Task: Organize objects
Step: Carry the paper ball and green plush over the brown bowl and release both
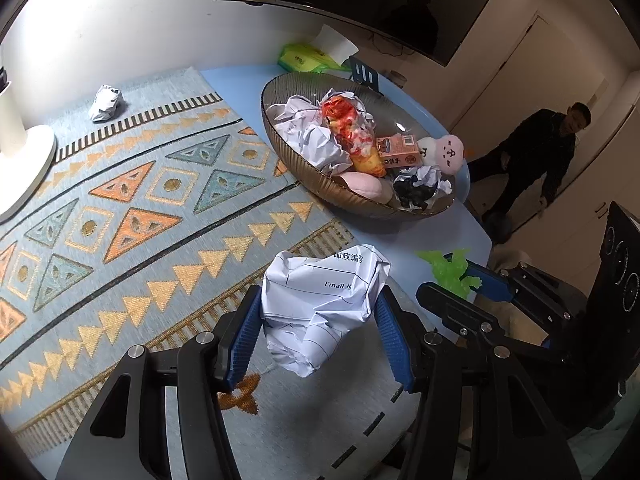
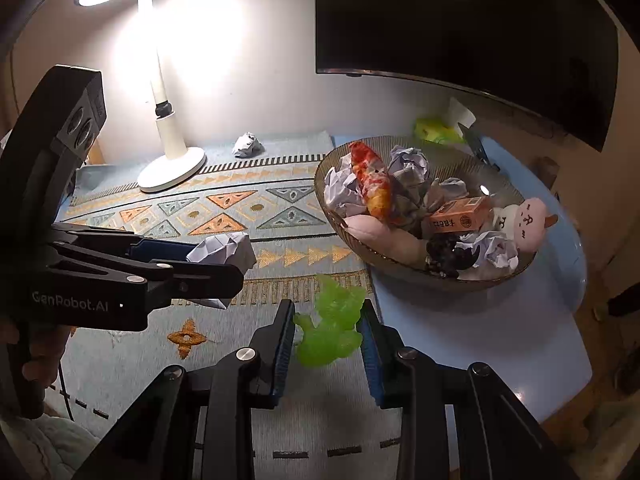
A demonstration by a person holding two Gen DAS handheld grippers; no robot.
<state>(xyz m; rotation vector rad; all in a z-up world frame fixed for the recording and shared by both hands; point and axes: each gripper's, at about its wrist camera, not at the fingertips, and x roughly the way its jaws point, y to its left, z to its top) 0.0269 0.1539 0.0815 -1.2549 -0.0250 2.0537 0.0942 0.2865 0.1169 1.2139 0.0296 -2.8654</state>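
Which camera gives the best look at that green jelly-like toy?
The right wrist view: the green toy sits whole between the right gripper pads. The left wrist view catches it only partly, off to the side behind that gripper.

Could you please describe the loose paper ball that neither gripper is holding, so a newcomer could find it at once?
Start at the white desk lamp on the patterned mat. Just beside its base, at the mat's far edge by the wall, lies a crumpled paper ball. Unlike the other paper balls, it sits alone outside the bowl.
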